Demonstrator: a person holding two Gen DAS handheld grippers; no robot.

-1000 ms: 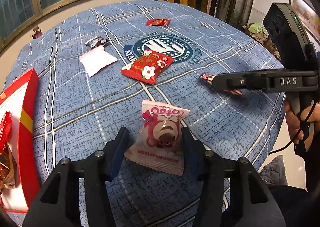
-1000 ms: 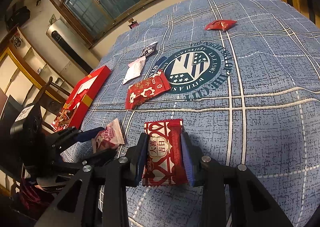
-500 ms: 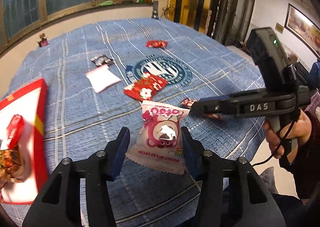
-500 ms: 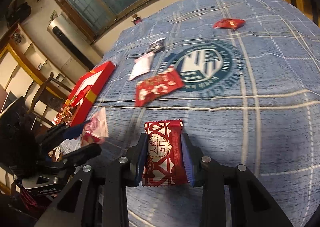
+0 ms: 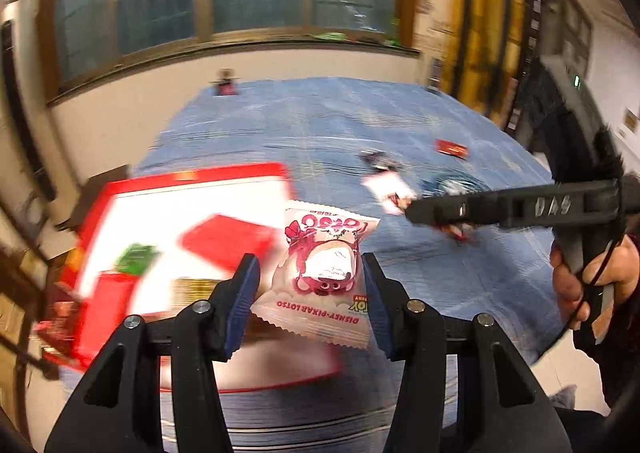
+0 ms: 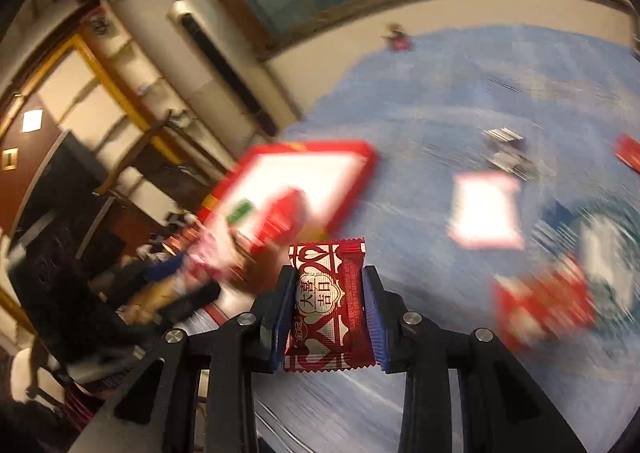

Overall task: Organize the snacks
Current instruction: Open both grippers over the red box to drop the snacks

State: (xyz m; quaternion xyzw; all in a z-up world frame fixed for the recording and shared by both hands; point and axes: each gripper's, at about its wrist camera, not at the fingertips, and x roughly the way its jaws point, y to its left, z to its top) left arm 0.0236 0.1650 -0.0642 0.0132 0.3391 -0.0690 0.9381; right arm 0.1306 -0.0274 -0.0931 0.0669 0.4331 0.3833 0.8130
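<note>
Pink snack packet [image 5: 320, 273]: light, crinkly, slippery; left gripper [image 5: 310, 289] pinches its side edges, frame centre. Red snack packet [image 6: 329, 301]: same, clamped in right gripper [image 6: 329, 313].

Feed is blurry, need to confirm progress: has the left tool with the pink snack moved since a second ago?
Yes. The left tool, shut on the pink snack, has swung toward the red box, which was at the view's left edge before.
</note>
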